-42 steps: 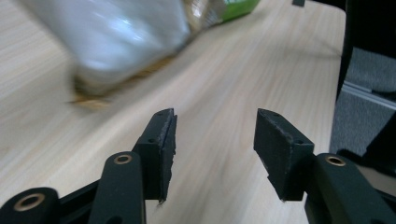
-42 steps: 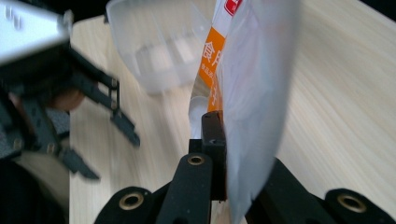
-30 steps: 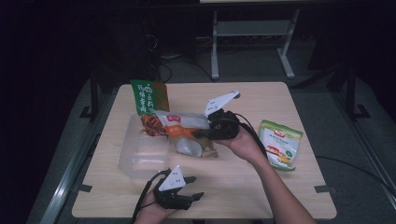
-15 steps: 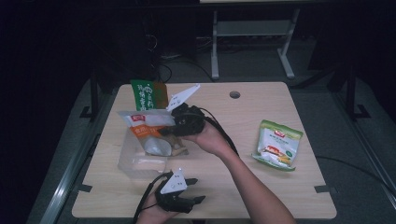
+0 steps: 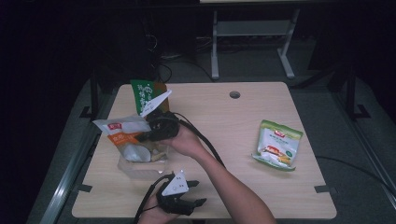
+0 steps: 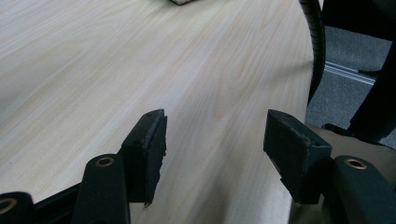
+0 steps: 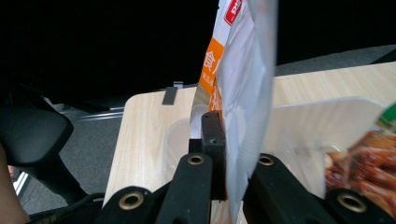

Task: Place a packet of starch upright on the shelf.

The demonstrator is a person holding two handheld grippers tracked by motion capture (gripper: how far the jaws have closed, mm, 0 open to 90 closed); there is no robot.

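An orange-and-white snack bag (image 5: 122, 135) hangs tilted over a clear plastic container (image 5: 135, 171) at the table's left side. My right gripper (image 5: 148, 134) is shut on the bag's edge. In the right gripper view the bag (image 7: 243, 84) stands pinched between the jaws of the right gripper (image 7: 225, 128), with the container (image 7: 303, 126) just beyond. My left gripper (image 5: 183, 201) rests near the front edge, open. Its fingers (image 6: 149, 140) are spread over bare wood, and the left gripper (image 6: 215, 122) holds nothing.
A green bag (image 5: 145, 91) stands upright behind the container. A green-and-white snack bag (image 5: 278, 143) lies flat at the right. A packet of red-brown snacks (image 7: 369, 168) is beside the container. A cable hole (image 5: 235, 94) sits near the back edge.
My right gripper has carried the orange-and-white bag leftward from the table's middle to above the clear container. The left gripper has barely moved.
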